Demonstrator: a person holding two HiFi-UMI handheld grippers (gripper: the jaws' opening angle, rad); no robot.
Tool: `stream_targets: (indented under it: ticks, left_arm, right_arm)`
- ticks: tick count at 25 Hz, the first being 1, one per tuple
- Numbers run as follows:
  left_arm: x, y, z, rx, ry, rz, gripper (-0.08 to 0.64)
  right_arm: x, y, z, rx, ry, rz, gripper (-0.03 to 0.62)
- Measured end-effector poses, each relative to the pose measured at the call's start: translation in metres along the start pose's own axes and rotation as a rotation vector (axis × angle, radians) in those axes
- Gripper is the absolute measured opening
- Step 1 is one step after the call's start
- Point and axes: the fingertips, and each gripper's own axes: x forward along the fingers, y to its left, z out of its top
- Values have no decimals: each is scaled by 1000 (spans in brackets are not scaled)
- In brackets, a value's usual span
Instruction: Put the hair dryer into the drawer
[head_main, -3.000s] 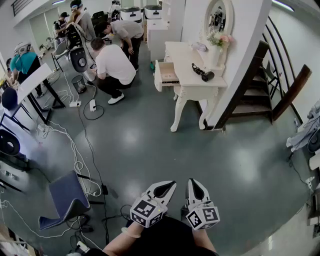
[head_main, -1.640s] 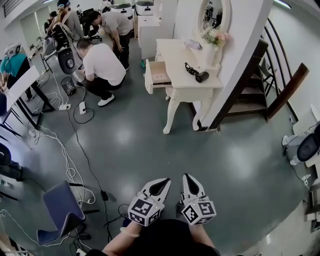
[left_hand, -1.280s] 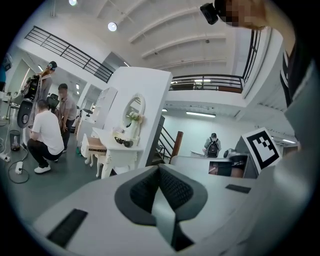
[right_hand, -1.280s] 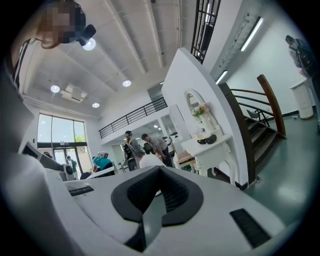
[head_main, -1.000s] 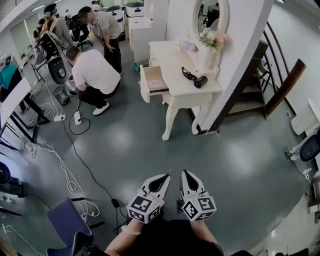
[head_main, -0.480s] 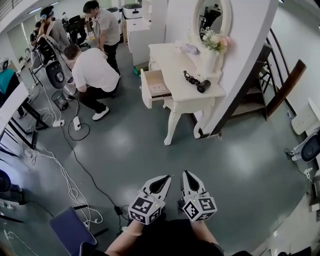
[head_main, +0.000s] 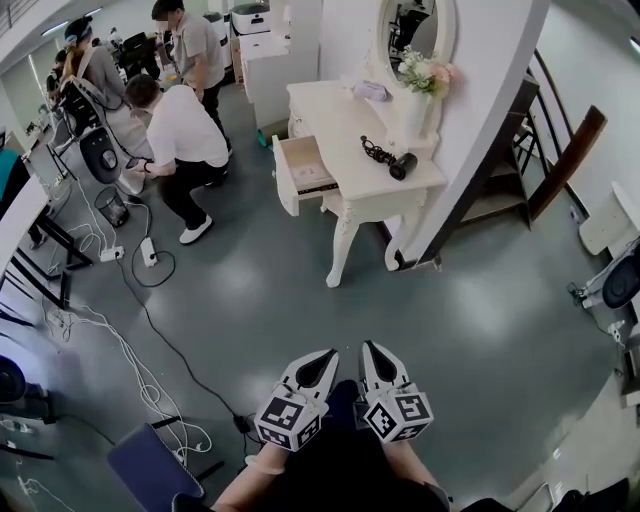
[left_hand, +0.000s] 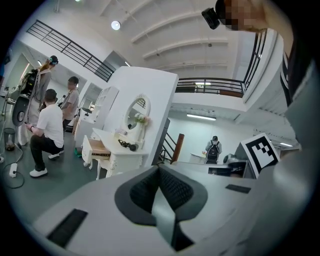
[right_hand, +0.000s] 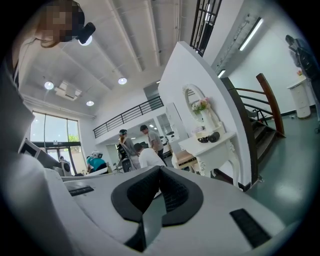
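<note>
left gripper (head_main: 330, 356) and right gripper (head_main: 368, 348) both have jaws pressed together, empty, well apart from the hair dryer (head_main: 402, 167).

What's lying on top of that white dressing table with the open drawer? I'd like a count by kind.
On the white dressing table:
Black hair dryer with its cord: 1
Bunch of pink and white flowers in a white vase: 1
Small pale lilac object at the far end, too small to identify: 1
Total: 3

Open floor (head_main: 290, 290) leads to the dressing table (head_main: 335, 130); cables (head_main: 150, 385) trail at left.
</note>
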Motion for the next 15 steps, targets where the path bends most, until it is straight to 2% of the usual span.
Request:
stream_targets:
  ticks: [4,9,15]
  left_arm:
    - [2,3,4,2,16,-15,-2]
    - [7,23,6,2,25,23,-2]
    - [24,37,3,-11,44,36,-2]
  right_arm:
    - [8,-3,3,-4,2,1,28]
    - [22,-7,3,2,11,8,28]
    - [45,-17,3,21,17,12,28]
